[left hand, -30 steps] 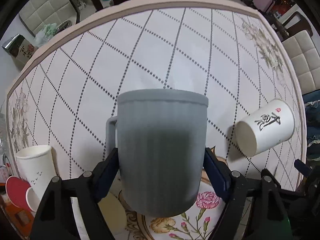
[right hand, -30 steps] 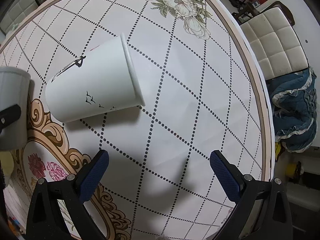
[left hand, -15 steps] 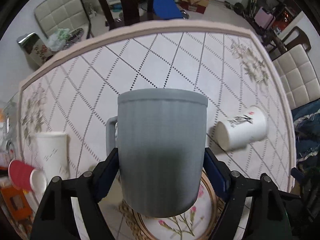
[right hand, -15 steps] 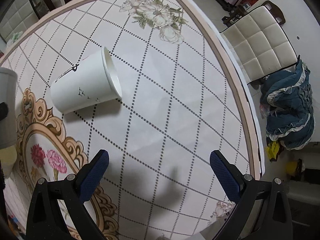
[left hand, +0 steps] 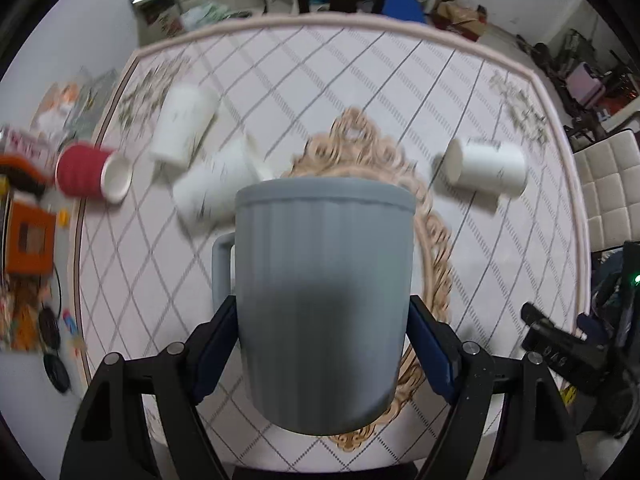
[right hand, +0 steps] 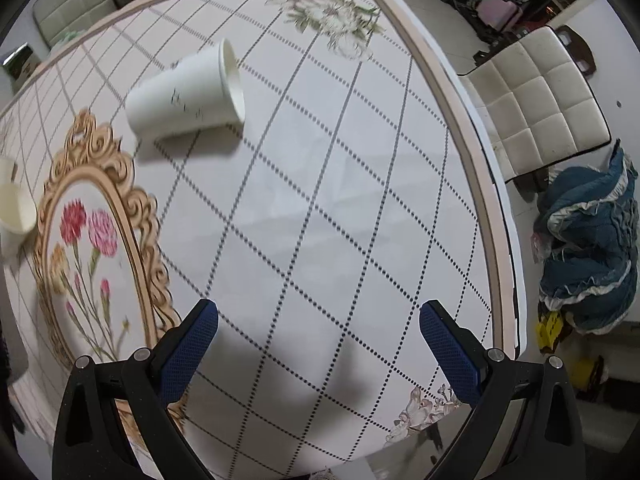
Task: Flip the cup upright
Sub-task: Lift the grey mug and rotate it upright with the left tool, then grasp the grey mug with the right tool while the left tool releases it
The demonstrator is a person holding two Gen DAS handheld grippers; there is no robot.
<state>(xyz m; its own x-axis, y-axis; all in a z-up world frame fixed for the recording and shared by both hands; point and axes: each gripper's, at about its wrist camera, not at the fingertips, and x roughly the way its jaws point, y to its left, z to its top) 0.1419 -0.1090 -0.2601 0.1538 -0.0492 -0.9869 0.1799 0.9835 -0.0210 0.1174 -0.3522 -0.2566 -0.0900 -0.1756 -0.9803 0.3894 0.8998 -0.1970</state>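
Here the left gripper (left hand: 324,344) clamps the grey ribbed mug (left hand: 324,300) by its sides above the table (right hand: 320,200), seemingly rim-up though blurred; lower it level, then release; the right gripper (right hand: 318,340) gapes wide, empty.

Mug (left hand: 324,296) sits between the left gripper (left hand: 322,344) fingers, above the near edge of the surface (left hand: 360,80). Behind it lie three paper cups: two to its left (left hand: 182,128) (left hand: 216,186), one to its right (left hand: 486,166). A ribbed cup (left hand: 90,172) lies at the far left edge; a chair (right hand: 536,96) stands right of the surface.
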